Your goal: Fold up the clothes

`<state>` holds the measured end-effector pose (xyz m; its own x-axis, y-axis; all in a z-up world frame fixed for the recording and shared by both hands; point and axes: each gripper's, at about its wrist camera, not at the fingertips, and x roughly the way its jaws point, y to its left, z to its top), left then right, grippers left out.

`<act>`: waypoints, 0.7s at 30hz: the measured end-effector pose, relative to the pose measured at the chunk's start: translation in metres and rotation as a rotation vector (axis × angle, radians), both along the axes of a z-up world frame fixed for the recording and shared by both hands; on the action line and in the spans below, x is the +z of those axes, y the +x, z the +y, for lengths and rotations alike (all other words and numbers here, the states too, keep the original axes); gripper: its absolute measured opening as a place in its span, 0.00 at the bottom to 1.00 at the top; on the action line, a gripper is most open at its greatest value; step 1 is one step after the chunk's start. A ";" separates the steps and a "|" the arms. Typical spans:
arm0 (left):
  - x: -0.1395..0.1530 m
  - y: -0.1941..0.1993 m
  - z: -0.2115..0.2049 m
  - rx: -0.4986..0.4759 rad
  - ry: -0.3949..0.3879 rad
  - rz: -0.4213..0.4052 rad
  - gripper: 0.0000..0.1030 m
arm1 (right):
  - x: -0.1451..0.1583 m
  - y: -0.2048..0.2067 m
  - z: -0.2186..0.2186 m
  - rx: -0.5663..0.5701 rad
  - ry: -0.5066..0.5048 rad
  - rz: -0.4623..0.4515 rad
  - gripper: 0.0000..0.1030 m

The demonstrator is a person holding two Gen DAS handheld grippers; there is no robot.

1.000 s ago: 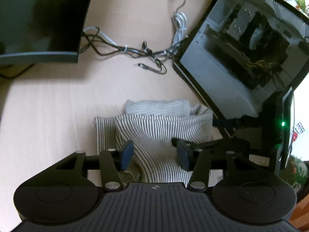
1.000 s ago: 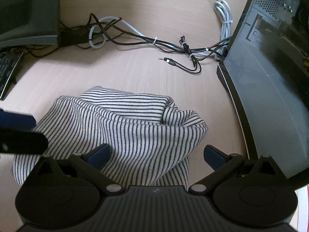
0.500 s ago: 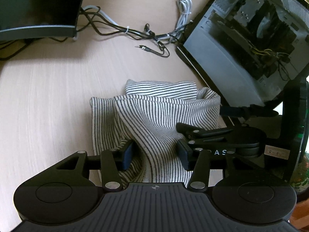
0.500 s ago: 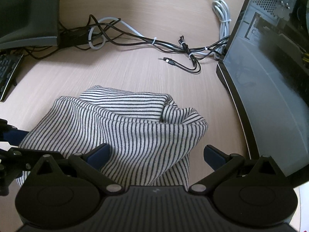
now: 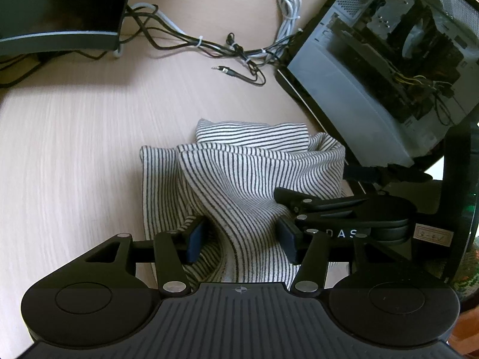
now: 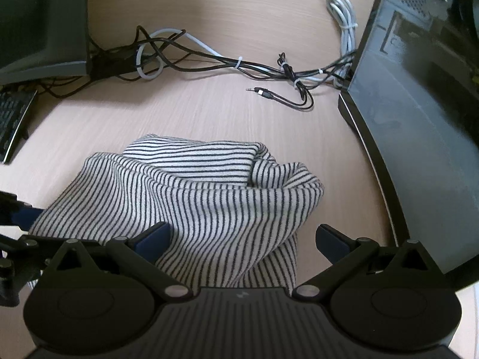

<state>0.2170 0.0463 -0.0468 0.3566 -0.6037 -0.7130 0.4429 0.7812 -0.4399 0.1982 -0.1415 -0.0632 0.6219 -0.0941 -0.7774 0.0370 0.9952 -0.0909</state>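
Garment: a white top with thin dark stripes lay bunched and partly folded on the pale wood-grain surface, just beside a computer case.
Left hand-held gripper: its jaws were opening, with a twisted ridge of the striped cloth running between the blue pads; the pads stood beside the cloth without clearly pressing it.
Right hand-held gripper: jaws spread wide over the near edge of the top; the left pad touched the cloth, the right pad hung clear of it above bare surface.
Two grippers together: the right one reached in from the right side of the left wrist view, close to the left one, both low over the same heap.
Computer case: dark, glass-sided, standing to the right of the top.
Cables: a tangle of black and white leads beyond the top, one loose audio plug lying apart.
Monitor: dark, at far left.
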 end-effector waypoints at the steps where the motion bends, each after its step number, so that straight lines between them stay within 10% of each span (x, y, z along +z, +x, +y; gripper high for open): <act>1: 0.000 0.000 0.000 0.001 0.000 0.000 0.57 | -0.001 0.000 -0.002 -0.008 0.019 0.002 1.00; 11: -0.001 -0.003 -0.002 0.010 -0.001 0.000 0.58 | 0.006 -0.003 -0.029 -0.018 0.196 0.017 1.00; 16: -0.002 -0.004 -0.002 0.011 -0.002 -0.003 0.59 | 0.027 -0.022 -0.033 -0.055 0.092 -0.102 1.00; 21: -0.003 -0.003 -0.002 0.012 -0.005 -0.003 0.59 | -0.003 -0.008 -0.032 -0.092 -0.039 -0.026 1.00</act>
<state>0.2136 0.0446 -0.0494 0.3665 -0.6027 -0.7088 0.4349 0.7844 -0.4422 0.1898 -0.1734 -0.0662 0.6290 -0.1814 -0.7559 0.1305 0.9832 -0.1274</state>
